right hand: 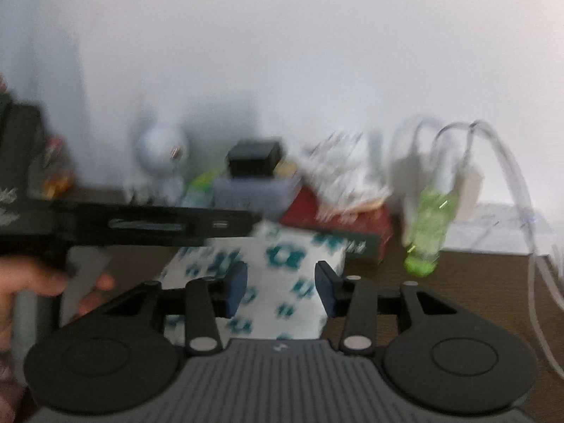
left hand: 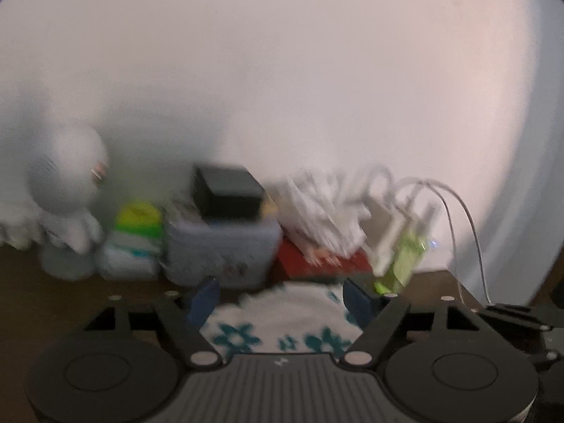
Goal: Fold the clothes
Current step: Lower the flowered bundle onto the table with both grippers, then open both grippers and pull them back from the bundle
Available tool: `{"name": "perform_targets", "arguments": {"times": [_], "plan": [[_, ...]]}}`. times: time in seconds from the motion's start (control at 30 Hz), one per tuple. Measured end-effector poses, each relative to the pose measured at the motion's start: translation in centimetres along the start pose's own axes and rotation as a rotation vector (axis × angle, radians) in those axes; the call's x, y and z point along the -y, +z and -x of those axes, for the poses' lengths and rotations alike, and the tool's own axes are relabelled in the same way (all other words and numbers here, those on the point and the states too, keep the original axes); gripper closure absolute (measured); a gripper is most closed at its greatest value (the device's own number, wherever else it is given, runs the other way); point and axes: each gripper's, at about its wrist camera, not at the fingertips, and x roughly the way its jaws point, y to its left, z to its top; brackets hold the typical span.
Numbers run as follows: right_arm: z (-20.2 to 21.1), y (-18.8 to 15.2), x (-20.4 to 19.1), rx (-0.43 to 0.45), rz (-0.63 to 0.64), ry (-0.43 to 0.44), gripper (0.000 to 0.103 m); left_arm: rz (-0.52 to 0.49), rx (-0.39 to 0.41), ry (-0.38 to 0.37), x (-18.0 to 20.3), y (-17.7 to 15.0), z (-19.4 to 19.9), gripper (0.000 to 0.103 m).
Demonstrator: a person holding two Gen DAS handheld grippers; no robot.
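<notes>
Two pairs of tongs work over one small garment, a white cloth printed with teal flowers (right hand: 282, 275), which lies on the brown desk (right hand: 458, 289) as a compact, partly folded block. In the right wrist view the right tongs (right hand: 280, 287) stand over the cloth with their blue pads spread, one on each side of a raised fold, neither pad clearly pressing it; the blur leaves some doubt about the left pad. The left tongs (left hand: 282, 299) are also spread, with the cloth's near end lying between and below the pads, not pinched. From the right wrist view the left tool's black body reaches in from the left, just above the far corner of the cloth, with the person's hand (right hand: 24, 289) wrapped round its grip.

The risks, as I judge them, come mostly from crowding. Both tools hang close over the same small bundle, so a pinch may catch only the top layer and drag the fold open, or the two tools may knock together. Clutter stands just behind the cloth (a red box (right hand: 356, 225), a grey tub (right hand: 253, 194), a green bottle (right hand: 428, 232) and loose white cables (right hand: 507, 162)), so a push away from the person could shove the cloth against the box or topple the bottle. Heavy motion blur makes contact hard to confirm.
</notes>
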Motion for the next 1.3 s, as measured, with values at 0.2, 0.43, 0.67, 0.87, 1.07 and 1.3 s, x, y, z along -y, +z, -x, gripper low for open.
{"name": "perform_targets", "arguments": {"times": [0.2, 0.43, 0.67, 0.87, 1.07, 1.3], "plan": [[-2.0, 0.5, -0.1, 0.001, -0.007, 0.018, 0.079, -0.114, -0.060, 0.049, 0.8, -1.0, 0.9, 0.068], [-4.5, -0.5, -0.8, -0.070, 0.014, 0.009, 0.080, -0.199, -0.098, 0.068, 2.0, -2.7, -0.1, 0.077], [-1.2, -0.1, -0.1, -0.025, -0.027, 0.028, 0.075, -0.214, -0.072, 0.082, 2.4, -2.0, 2.2, 0.059], [-0.1, -1.2, -1.1, -0.090, 0.046, 0.014, 0.075, -0.272, -0.110, 0.082, 3.2, -3.4, 2.3, 0.056], [-0.1, -1.5, -0.9, -0.079, 0.025, 0.014, 0.068, -0.215, -0.093, 0.087, 2.5, -2.6, 3.0, 0.036], [1.4, -1.3, -0.9, -0.051, 0.002, -0.033, 0.041, -0.162, -0.036, 0.126, 2.2, -2.4, 5.0, 0.017]]}}
